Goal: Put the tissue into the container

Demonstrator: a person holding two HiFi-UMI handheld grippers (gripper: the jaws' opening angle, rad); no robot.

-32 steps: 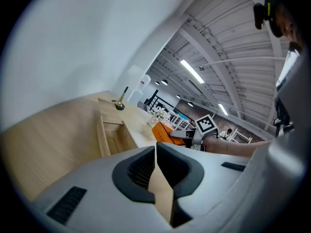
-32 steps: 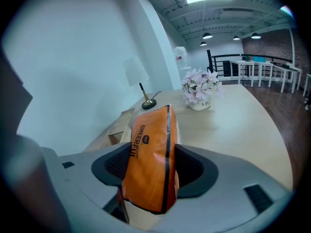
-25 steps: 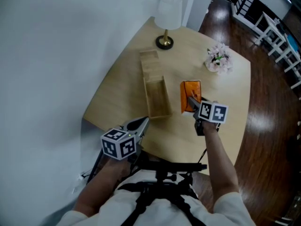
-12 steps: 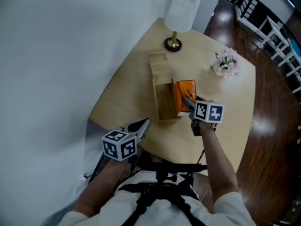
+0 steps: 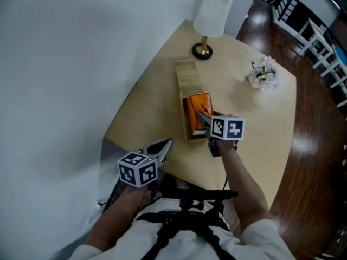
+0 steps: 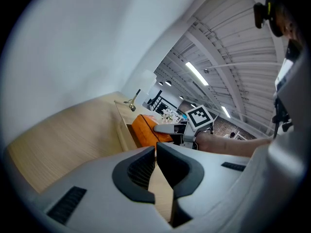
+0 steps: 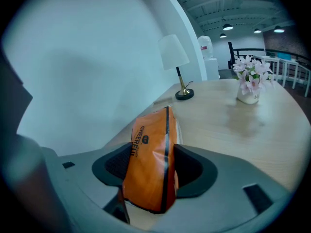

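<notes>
Head view: the right gripper (image 5: 201, 118) clamps the orange tissue pack (image 5: 196, 108) over the open wooden container (image 5: 186, 75), whose long axis runs 12 to 6 o'clock on the pale table (image 5: 146, 112). We judge lowering comes next.

Left gripper view: the left gripper (image 6: 155, 147) is closed and empty, at the container's 7 o'clock.

Right gripper view: the pack stands upright between the pads, with a lamp (image 7: 175, 57) at 12 o'clock.

"CHEERFUL" on orange tissue pack (image 7: 148, 169)
</notes>
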